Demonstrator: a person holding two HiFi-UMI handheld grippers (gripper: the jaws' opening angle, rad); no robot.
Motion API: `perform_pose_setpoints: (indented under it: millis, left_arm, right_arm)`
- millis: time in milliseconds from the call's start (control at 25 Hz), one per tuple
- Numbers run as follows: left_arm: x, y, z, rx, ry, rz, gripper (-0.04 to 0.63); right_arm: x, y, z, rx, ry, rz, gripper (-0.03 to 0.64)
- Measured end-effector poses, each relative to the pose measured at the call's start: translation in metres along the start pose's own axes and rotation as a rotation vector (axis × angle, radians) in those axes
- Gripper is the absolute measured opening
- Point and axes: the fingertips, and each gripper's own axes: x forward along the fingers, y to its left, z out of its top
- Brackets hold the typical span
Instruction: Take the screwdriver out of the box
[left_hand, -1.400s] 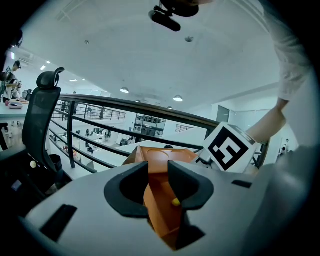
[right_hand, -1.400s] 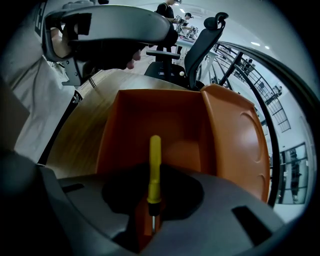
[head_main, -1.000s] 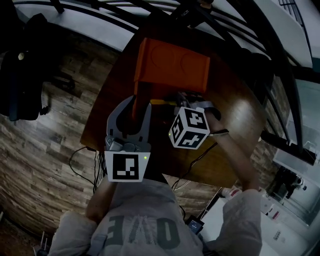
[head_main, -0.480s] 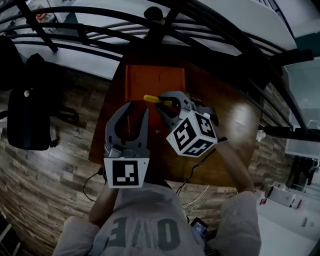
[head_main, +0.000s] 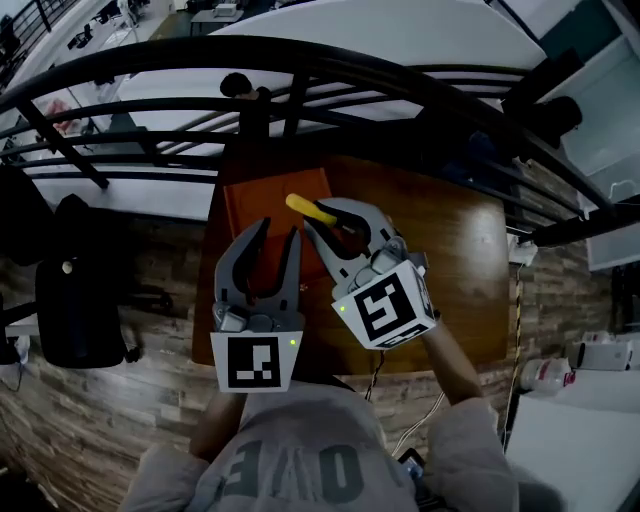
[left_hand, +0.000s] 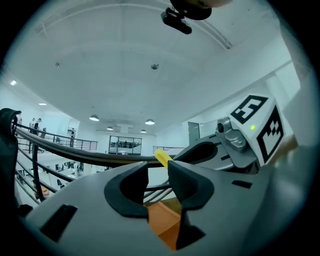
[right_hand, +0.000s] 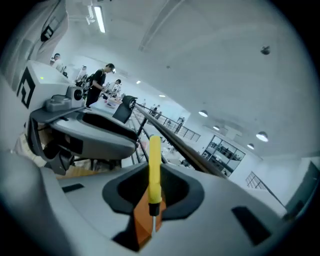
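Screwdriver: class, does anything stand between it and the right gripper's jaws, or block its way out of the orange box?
Nothing visible does. The right gripper has its jaws shut on the screwdriver, holding it above the orange box. The left gripper hangs beside it, jaws open and empty, not in the way.

Right gripper (head_main: 322, 216) clamped on the screwdriver (head_main: 308, 209), over the box (head_main: 262, 198).
Yellow handle pokes up-left past the closed jaw tips, across the orange box's right edge. Left gripper (head_main: 279, 232) sits just beside it on the left, jaws a little apart with nothing seen between them, also over the box. Box lies at the left end of the brown table (head_main: 450, 250). Black railing (head_main: 300, 70) runs beyond the table's far edge.
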Motion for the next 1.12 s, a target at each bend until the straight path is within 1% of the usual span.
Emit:
perform_pose_setpoints:
  millis: [160,280,440,520,680,920,1040,1120]
  left_arm:
    - [-0.005,-0.015,0.023,-0.011,-0.053,-0.032,0.117]
    - [-0.011,-0.028,0.037,-0.005,-0.074,-0.059,0.117]
    - [-0.016,-0.037,0.048,0.021,-0.087,-0.088,0.117]
    - [-0.016,-0.036,0.049,0.027,-0.087,-0.095,0.117]
    - [-0.018,-0.036,0.055,0.01,-0.112,-0.106,0.117]
    - [-0.018,-0.047,0.054,-0.025,-0.091,-0.151,0.117]
    - [-0.019,-0.055,0.055,-0.012,-0.095,-0.168,0.117]
    - [-0.017,-0.054,0.054,-0.022,-0.093,-0.186,0.117]
  right_arm:
    - [-0.032,-0.011,0.017,0.05,-0.079,-0.106,0.08]
    - [-0.06,-0.019,0.018,0.108,-0.138,-0.194,0.078]
    - [-0.094,-0.025,0.017,0.25,-0.225,-0.318,0.078]
    - [-0.107,-0.026,0.017,0.318,-0.252,-0.366,0.078]
    - [-0.134,-0.028,0.014,0.398,-0.278,-0.445,0.078]
    - [-0.169,-0.034,0.013,0.461,-0.35,-0.569,0.078]
    - [-0.175,-0.034,-0.002,0.537,-0.343,-0.593,0.078]
    - [-0.171,-0.032,-0.009,0.588,-0.342,-0.6,0.078]
